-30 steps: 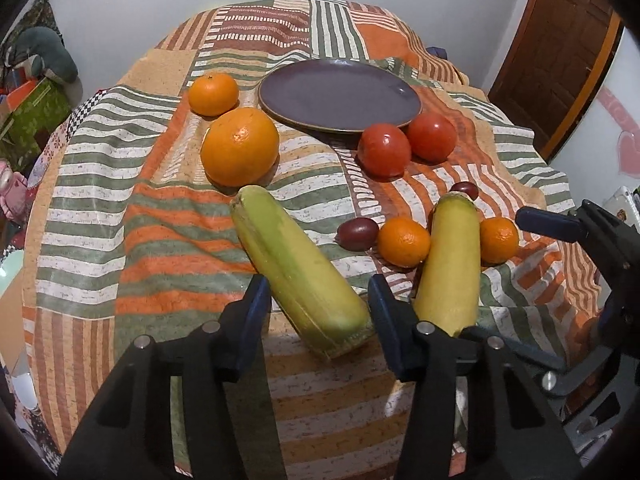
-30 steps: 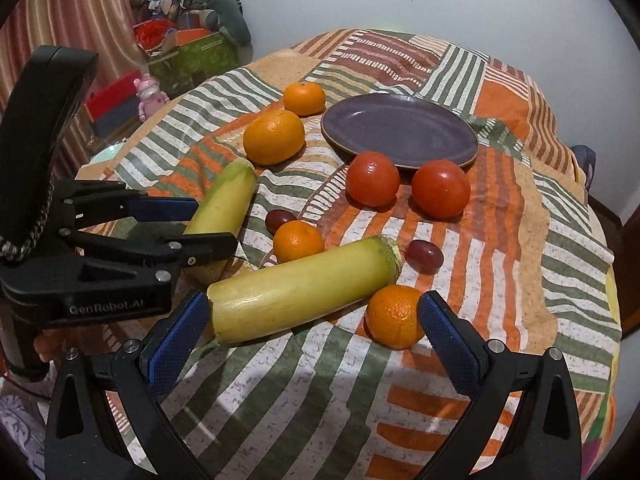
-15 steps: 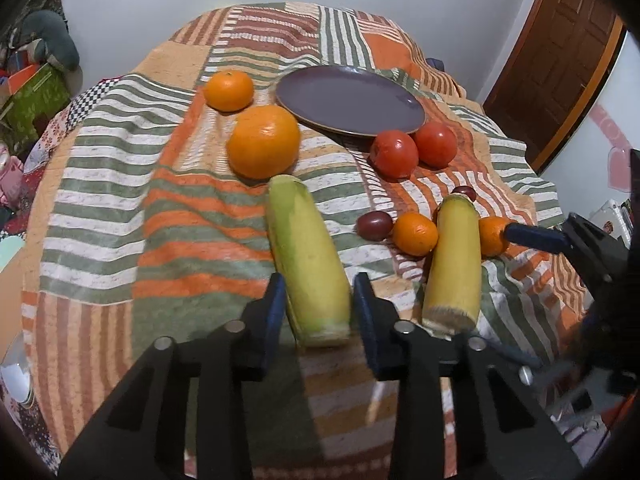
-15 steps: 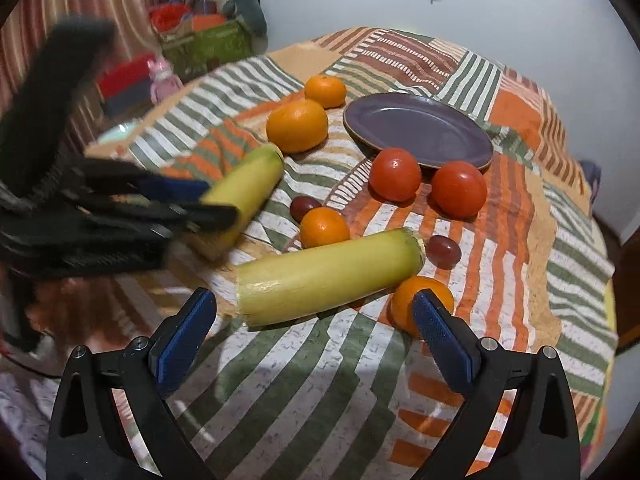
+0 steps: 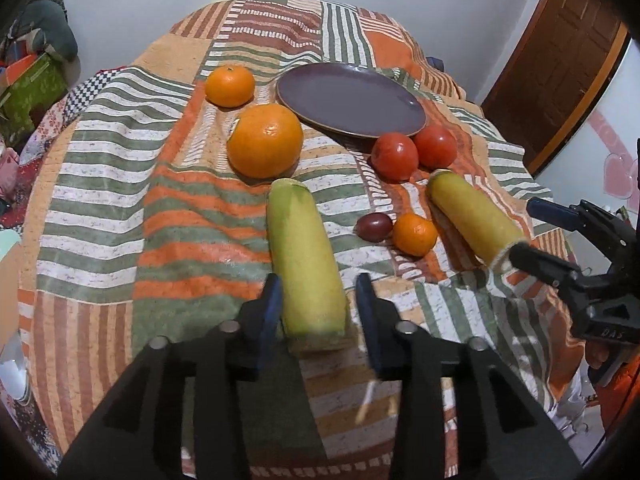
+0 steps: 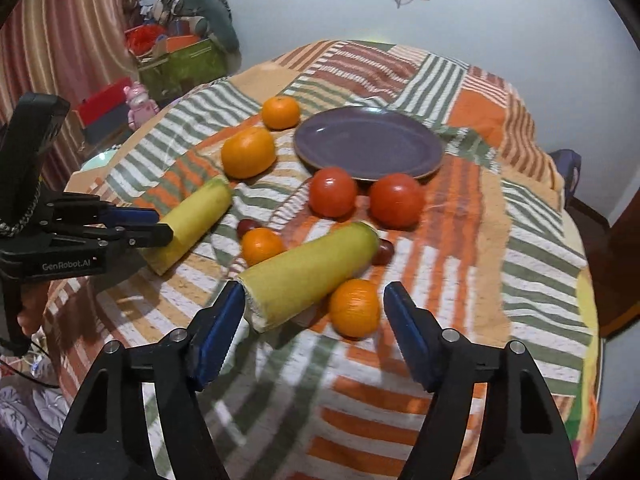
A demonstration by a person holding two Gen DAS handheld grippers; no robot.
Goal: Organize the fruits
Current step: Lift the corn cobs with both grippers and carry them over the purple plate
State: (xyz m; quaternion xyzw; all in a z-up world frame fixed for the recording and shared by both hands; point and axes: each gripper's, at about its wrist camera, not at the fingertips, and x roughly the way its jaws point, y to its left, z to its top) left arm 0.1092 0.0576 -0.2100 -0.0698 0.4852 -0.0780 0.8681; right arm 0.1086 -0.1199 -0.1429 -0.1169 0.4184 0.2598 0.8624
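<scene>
A purple plate (image 5: 350, 104) (image 6: 368, 146) sits empty at the back of the striped cloth. My left gripper (image 5: 318, 306) is open, its jaws on either side of the near end of a yellow-green squash (image 5: 304, 260) (image 6: 192, 222). My right gripper (image 6: 314, 314) (image 5: 536, 236) is open, with the near end of a second squash (image 6: 310, 272) (image 5: 472, 220) and a small orange (image 6: 354, 306) between its jaws. Two tomatoes (image 6: 332, 192) (image 6: 396, 200), a big orange (image 5: 264, 140), two more small oranges (image 5: 230, 86) (image 5: 414, 234) and a dark plum (image 5: 374, 226) lie around.
The table drops off at the near edge under both grippers. A green box with clutter (image 6: 180, 64) and a pink toy (image 6: 138, 106) stand left of the table. A wooden door (image 5: 560, 64) is at the right. Another dark plum (image 6: 384, 252) lies behind the right squash.
Both grippers have swung and moved in; the left jaws, which had narrowed around the left squash, have widened slightly. The right gripper has narrowed, now framing the second squash's end and the small orange.
</scene>
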